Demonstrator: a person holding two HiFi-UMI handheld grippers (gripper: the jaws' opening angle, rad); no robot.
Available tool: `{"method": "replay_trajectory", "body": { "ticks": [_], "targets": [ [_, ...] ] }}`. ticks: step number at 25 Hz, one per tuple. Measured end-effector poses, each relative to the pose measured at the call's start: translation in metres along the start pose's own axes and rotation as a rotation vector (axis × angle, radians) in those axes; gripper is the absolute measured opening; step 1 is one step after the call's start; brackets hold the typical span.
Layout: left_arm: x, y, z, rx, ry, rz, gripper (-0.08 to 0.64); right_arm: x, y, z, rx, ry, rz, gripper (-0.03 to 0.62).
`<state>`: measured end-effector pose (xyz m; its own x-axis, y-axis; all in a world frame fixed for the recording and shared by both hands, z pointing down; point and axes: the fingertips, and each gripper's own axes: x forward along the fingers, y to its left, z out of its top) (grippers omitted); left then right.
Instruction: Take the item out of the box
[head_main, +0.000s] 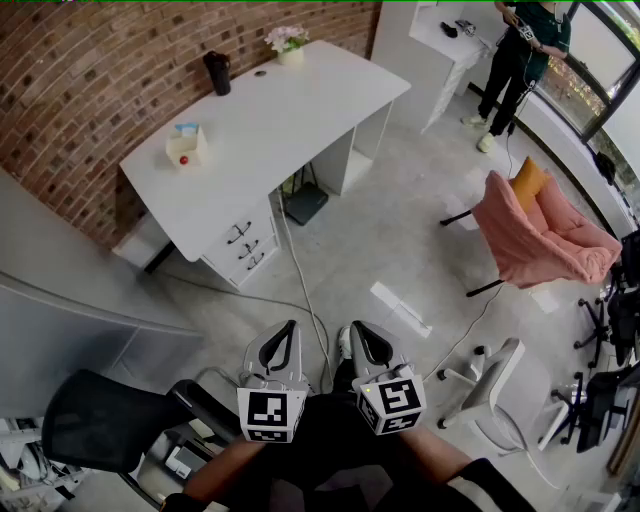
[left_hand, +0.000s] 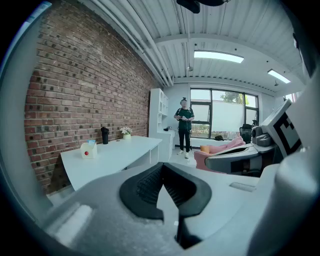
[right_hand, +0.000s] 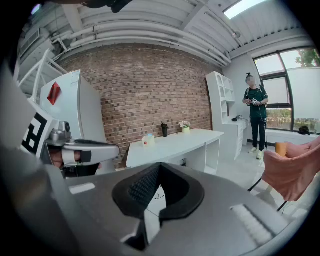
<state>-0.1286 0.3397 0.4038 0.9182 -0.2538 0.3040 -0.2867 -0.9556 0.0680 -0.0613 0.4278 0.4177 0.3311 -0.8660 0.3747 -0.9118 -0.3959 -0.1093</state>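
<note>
A small cream box (head_main: 186, 146) with a red dot and something blue at its top stands on the left end of the white desk (head_main: 270, 120), far ahead of me. It also shows in the left gripper view as the box (left_hand: 88, 150) and in the right gripper view as the box (right_hand: 148, 140). My left gripper (head_main: 288, 330) and right gripper (head_main: 357, 332) are held side by side close to my body, above the floor and well short of the desk. Both are shut with nothing between the jaws, as seen on the left gripper (left_hand: 161, 166) and the right gripper (right_hand: 159, 168).
A black bottle (head_main: 217, 72) and a flower pot (head_main: 287, 45) stand at the desk's back. A drawer unit (head_main: 243, 243) sits under the desk, and a cable (head_main: 300, 285) runs across the floor. A pink armchair (head_main: 545, 235), a white chair (head_main: 490, 385) and a black chair (head_main: 100, 420) stand around. A person (head_main: 520, 50) stands far right.
</note>
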Motion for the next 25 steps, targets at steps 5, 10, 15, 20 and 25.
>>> {"method": "replay_trajectory", "body": {
  "ticks": [5, 10, 15, 20, 25],
  "targets": [
    [0.001, -0.003, -0.001, 0.006, 0.001, -0.012, 0.005, 0.003, -0.001, 0.001, -0.009, -0.002, 0.000, 0.000],
    [0.003, -0.001, 0.000, -0.005, 0.003, -0.006, 0.005, 0.004, 0.000, 0.003, -0.021, 0.004, 0.015, 0.000],
    [0.007, 0.000, 0.002, -0.014, 0.002, 0.006, 0.005, 0.010, 0.002, 0.011, -0.017, -0.008, 0.052, 0.000],
    [0.018, 0.008, 0.008, -0.032, 0.002, 0.043, 0.005, 0.025, -0.007, 0.021, -0.029, -0.001, 0.077, 0.002],
    [0.036, 0.018, 0.018, -0.048, -0.004, 0.088, 0.005, 0.048, -0.016, 0.034, -0.048, 0.008, 0.128, 0.002]
  ]
}}
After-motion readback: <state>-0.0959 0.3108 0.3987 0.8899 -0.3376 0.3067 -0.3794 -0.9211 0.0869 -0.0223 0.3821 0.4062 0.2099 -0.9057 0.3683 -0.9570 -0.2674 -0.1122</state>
